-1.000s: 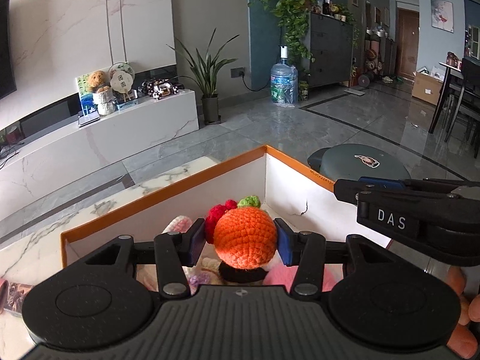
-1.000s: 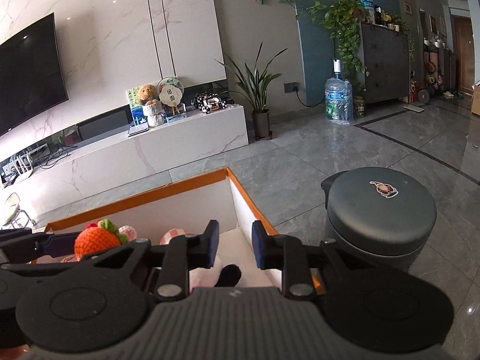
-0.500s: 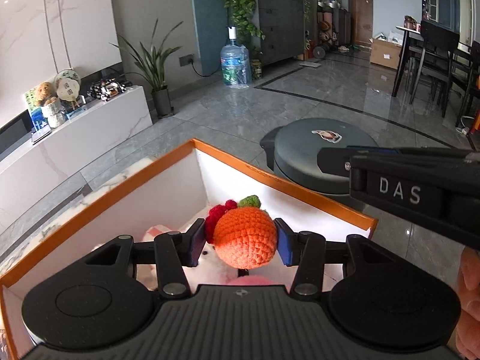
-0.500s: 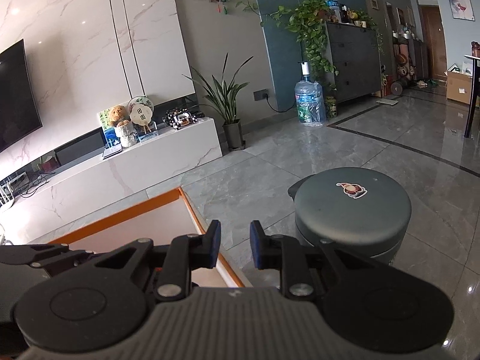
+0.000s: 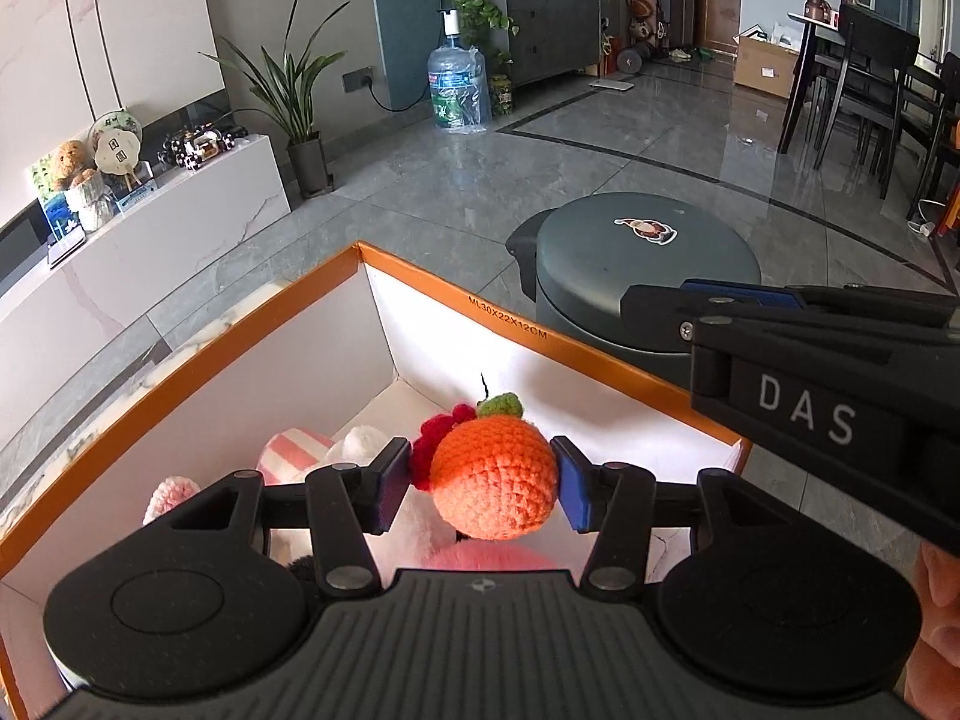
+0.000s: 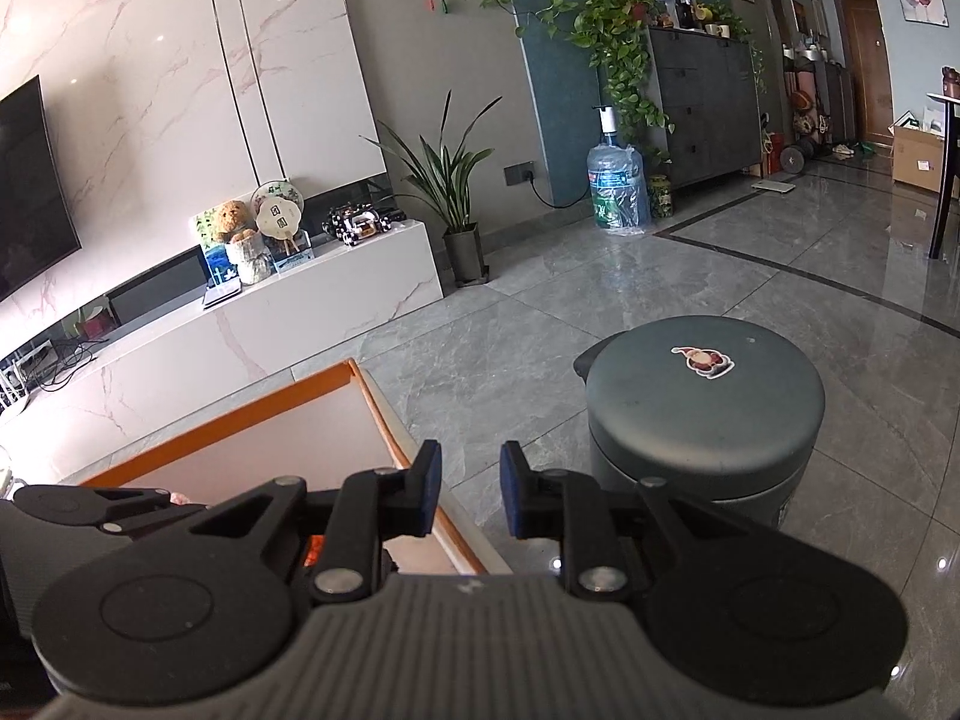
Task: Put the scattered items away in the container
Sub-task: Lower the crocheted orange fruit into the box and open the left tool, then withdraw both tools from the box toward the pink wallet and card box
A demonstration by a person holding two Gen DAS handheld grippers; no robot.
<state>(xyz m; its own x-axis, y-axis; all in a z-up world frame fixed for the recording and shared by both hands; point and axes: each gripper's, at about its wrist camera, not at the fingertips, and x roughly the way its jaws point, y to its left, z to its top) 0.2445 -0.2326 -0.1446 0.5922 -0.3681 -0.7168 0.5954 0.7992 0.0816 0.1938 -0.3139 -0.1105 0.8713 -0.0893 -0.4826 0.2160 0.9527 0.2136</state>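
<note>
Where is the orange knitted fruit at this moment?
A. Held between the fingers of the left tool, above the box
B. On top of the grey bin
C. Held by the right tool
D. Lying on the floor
A: the left tool grips the fruit over the open box.

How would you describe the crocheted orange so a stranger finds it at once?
Find the orange-rimmed white box beside the round dark bin. Above it, the left gripper clamps the crocheted orange: bright orange with a green leaf, unlike the pink and white toys below.
</note>
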